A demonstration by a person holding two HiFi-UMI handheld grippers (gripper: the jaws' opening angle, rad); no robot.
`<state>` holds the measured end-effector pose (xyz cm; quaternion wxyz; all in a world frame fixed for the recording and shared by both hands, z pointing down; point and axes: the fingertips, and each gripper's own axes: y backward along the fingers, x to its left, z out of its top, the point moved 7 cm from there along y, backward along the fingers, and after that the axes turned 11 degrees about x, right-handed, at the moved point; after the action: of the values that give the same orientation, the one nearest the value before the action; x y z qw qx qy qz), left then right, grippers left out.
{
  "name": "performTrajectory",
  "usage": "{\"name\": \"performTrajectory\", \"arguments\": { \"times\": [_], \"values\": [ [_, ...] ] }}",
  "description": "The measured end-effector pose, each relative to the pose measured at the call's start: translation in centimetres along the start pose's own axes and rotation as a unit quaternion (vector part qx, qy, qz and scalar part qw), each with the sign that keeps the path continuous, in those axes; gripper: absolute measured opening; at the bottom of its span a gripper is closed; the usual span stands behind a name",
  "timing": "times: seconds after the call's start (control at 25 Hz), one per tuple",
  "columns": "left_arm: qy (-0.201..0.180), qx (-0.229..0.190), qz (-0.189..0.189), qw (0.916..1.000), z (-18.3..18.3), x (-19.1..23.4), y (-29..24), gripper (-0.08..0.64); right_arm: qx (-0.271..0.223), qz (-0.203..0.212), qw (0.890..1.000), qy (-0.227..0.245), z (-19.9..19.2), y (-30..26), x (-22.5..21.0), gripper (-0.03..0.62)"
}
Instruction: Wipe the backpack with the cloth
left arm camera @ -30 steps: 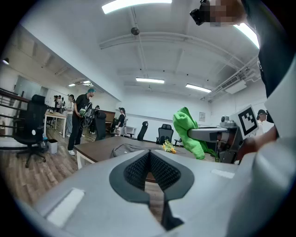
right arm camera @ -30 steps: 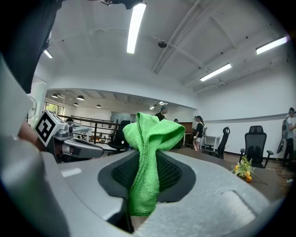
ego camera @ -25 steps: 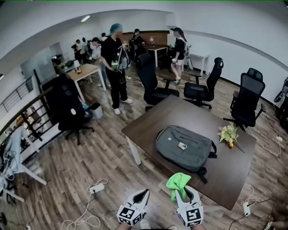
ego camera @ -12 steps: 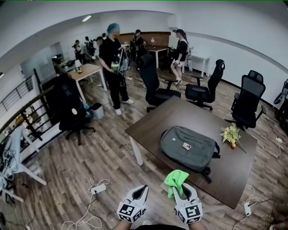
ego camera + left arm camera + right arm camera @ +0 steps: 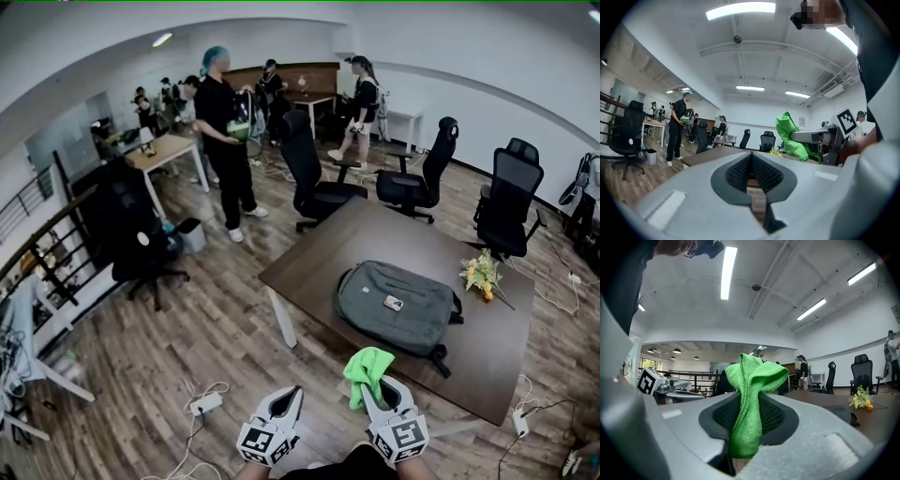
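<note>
A grey-green backpack (image 5: pixel 397 307) lies flat on the dark brown table (image 5: pixel 309 258), a small tag on its top. My right gripper (image 5: pixel 379 397) is held low in front of the table's near edge, shut on a bright green cloth (image 5: pixel 367 371) that sticks up from its jaws (image 5: pixel 750 399). The left gripper (image 5: pixel 285 409) is beside it on the left, shut with nothing between its jaws (image 5: pixel 752 171). From the left gripper view the green cloth (image 5: pixel 791 138) shows in the other gripper at the right. Both grippers are well short of the backpack.
A small bunch of yellow flowers (image 5: pixel 480 276) lies on the table's right side. Black office chairs (image 5: pixel 314 178) stand behind the table, and a person in black (image 5: pixel 223 141) stands beyond. A power strip and cables (image 5: pixel 205 405) lie on the wooden floor at lower left.
The view has shifted a little towards the table. Both grippers stay low at the bottom, and the right one has kept the cloth.
</note>
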<state>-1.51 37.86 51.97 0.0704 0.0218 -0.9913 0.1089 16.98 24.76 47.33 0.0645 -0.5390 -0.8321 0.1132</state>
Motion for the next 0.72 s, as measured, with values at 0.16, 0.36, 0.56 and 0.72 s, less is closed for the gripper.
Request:
{"name": "performTrajectory", "arguments": {
  "times": [0.16,0.36,0.56,0.72],
  "values": [
    [0.002,-0.003,-0.004,1.0,0.5,1.5,-1.5,0.015,0.008,-0.006,1.0,0.007,0.1,-2.0,-0.7,0.104],
    [0.0,-0.001,-0.001,1.0,1.6,3.7,-4.1,0.015,0.003,-0.009,1.0,0.009,1.3,-5.2,-2.8,0.104],
    [-0.007,0.011,0.002,0.9999,3.0,5.8,-7.8,0.015,-0.002,-0.007,1.0,0.001,2.6,-8.8,-6.1,0.104],
    [-0.025,0.026,0.003,0.9993,4.9,7.2,-11.3,0.015,-0.01,-0.006,1.0,-0.007,3.4,-11.2,-9.3,0.104]
  ]
}}
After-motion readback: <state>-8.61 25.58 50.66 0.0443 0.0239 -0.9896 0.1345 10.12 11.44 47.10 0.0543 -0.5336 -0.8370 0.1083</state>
